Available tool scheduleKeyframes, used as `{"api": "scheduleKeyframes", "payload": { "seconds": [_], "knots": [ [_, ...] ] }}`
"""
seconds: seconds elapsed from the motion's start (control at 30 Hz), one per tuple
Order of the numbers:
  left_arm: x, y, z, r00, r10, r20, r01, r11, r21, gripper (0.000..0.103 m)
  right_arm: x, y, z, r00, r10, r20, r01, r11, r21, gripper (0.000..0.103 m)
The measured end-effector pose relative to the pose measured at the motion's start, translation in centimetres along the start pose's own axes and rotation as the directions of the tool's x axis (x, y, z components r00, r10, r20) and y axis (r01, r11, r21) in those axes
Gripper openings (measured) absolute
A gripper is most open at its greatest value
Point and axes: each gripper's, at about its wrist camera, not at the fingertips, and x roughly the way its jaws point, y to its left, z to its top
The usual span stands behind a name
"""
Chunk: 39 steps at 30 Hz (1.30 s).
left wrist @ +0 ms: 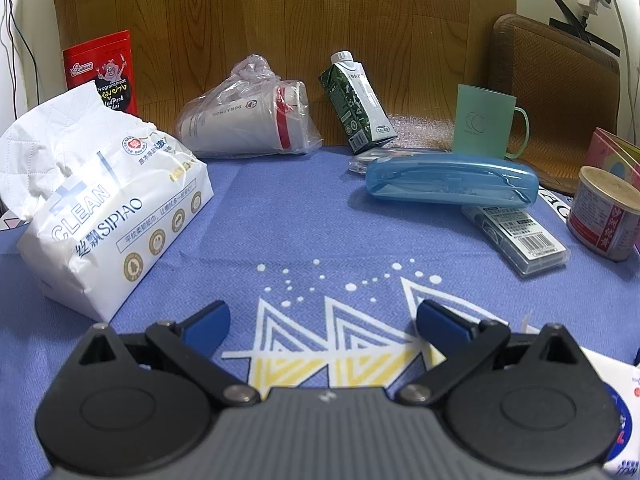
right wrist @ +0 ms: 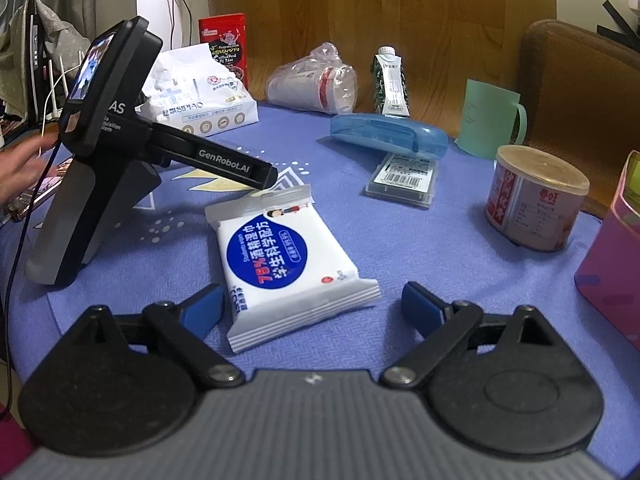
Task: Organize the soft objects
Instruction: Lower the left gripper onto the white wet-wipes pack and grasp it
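Note:
A white soft tissue pack (left wrist: 104,208) lies on the blue tablecloth (left wrist: 296,216) at the left, ahead of my left gripper (left wrist: 322,322), which is open and empty. The pack also shows at the back left in the right wrist view (right wrist: 200,100). A flat white wet-wipes pack (right wrist: 288,260) with a blue round label lies just in front of my right gripper (right wrist: 312,308), which is open and empty, its blue pads either side of the pack's near end. A corner of the wipes pack shows at the left view's lower right (left wrist: 616,400). The left gripper body (right wrist: 108,148) stands left of the wipes.
At the back stand a red snack bag (left wrist: 106,72), a bagged white cup (left wrist: 248,120), a green carton (left wrist: 356,104) and a green mug (left wrist: 488,124). A blue case (left wrist: 452,180) rests on a clear box (left wrist: 516,240). A tin can (right wrist: 536,196) and pink box (right wrist: 616,256) are at the right.

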Motion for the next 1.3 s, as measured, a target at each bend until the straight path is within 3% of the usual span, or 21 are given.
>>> {"api": "scheduleKeyframes", "payload": {
  "seconds": [0.67,0.97,1.3],
  "knots": [
    [0.0,0.0,0.0,1.0,-0.001,0.002,0.001,1.0,0.001,0.103,0.1,-0.2,0.1,1.0,0.024,0.007,-0.025,0.999,0.036,0.101],
    [0.1,0.0,0.1,1.0,0.003,-0.014,-0.003,1.0,-0.006,0.103,-0.1,-0.1,-0.2,1.0,-0.009,-0.004,0.009,1.0,0.013,0.101],
    [-3.1,1.3,-2.4,0.999,-0.045,-0.003,0.045,0.999,-0.003,0.103,-0.7,0.0,-0.7,1.0,-0.002,-0.015,0.002,1.0,-0.005,0.103]
  ]
}}
